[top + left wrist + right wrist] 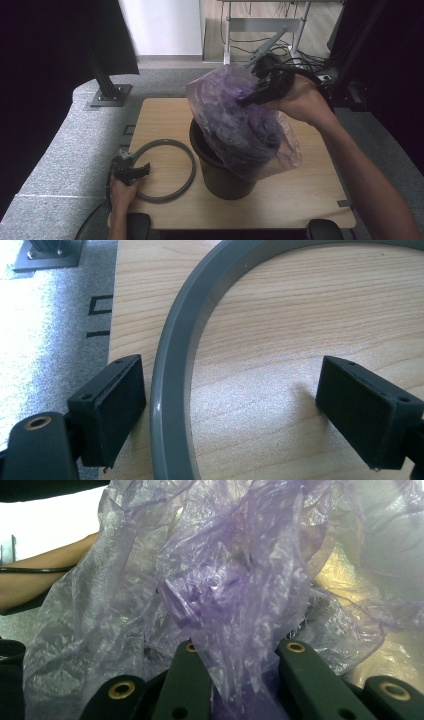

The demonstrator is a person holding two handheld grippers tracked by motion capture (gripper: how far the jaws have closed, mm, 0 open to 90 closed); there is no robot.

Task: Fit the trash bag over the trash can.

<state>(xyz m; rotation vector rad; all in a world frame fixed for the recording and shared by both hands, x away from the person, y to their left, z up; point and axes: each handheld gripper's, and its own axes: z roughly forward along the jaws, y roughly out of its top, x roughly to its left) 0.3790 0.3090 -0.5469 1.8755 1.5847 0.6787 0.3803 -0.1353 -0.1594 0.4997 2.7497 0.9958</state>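
The dark round plastic bin (222, 170) stands in the middle of the light wooden worktop (295, 195), and all places here are given from this bin. Above its mouth, the right gripper (260, 92) holds a thin, crumpled, translucent purple plastic bag (237, 122); its fingers (192, 675) are closed tightly on a bunch of the film, and the lower part of the bag hangs into the bin and partly over its right rim. To the left of the bin, a grey plastic ring (165, 170) lies flat on the worktop, just beside the bin. The left gripper (131, 171) rests at the left edge of this ring, with its fingers (112, 405) wide apart, one on each side of the ring's band but not pressing it. The step in hand seems to be lining the bin with the bag. The next move probably calls for spreading the bag's edge over the rim, then closing on the ring to clamp it.
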